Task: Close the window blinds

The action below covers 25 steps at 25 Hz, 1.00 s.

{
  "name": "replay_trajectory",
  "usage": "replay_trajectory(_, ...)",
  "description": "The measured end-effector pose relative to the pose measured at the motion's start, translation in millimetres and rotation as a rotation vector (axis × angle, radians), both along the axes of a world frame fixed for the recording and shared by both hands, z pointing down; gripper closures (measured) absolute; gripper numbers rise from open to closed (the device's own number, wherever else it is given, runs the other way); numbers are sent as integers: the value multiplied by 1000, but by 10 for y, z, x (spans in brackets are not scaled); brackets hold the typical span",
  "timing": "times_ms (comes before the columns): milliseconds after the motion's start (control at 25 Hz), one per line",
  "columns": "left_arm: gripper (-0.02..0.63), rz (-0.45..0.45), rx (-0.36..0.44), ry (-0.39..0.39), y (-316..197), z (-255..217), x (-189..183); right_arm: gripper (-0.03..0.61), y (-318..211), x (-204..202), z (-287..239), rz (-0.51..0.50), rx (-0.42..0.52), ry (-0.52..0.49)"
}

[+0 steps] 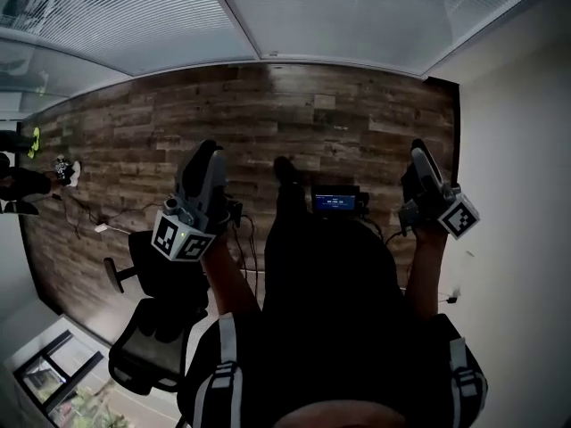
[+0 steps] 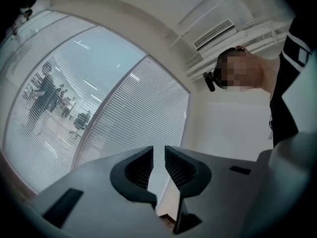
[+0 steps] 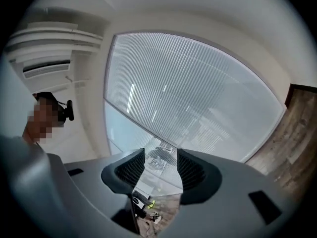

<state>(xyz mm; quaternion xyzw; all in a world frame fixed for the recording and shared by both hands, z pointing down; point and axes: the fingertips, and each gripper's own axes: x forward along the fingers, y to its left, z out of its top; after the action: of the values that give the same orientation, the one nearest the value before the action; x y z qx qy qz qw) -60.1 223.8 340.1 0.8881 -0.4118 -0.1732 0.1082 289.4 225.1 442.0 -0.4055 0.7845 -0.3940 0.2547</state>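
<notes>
Closest to the head camera is the person's dark torso [image 1: 330,310], with both arms raised in front of it over the wood floor [image 1: 294,123]. An office chair [image 1: 156,328] stands at the lower left.

The left gripper [image 2: 159,165] points towards the glass wall. Its jaws stand a narrow slit apart, with nothing between them. The right gripper [image 3: 161,167] is held wider, also with nothing between its jaws.

The blinds [image 3: 198,93] hang over the glass panes ahead, well apart from both grippers. In the left gripper view, the left pane still lets an office beyond show through its slats, while the pane to its right looks shut. In the right gripper view, a clear band of glass shows below the slatted part.

The slats are probably thin and light. They would bend or kink easily if pinched, and would slide off the pads. The better place to take hold is likely a tilt wand or pull cord at a pane's edge, a slim thing that narrow jaws could close on. None can be made out in these views.
</notes>
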Motion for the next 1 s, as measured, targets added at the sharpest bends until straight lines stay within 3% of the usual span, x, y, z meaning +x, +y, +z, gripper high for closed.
replay_trajectory(120,534,-21,-26,-39,359,22,117,370,257,104,109,-20,-17,-25)
replay_trajectory(160,532,-27,-29,-47,476,9,136,368,367,174,147,1,-61,-6)
replay_trajectory(200,532,-32,-26,-55,583,-24,147,370,513,280,201,52,-146,38)
replay_trajectory(360,534,-28,11,-62,826,-227,144,368,1221,817,453,384,-650,316)
replay_trajectory(440,533,-19,29,-52,872,-274,131,368,1436,916,485,476,-768,371)
replay_trajectory(600,533,17,39,-28,997,-256,89,368,1642,784,414,502,-748,350)
replay_trajectory(1000,532,116,0,57,1422,-7,-454,368,2473,123,200,593,-763,442)
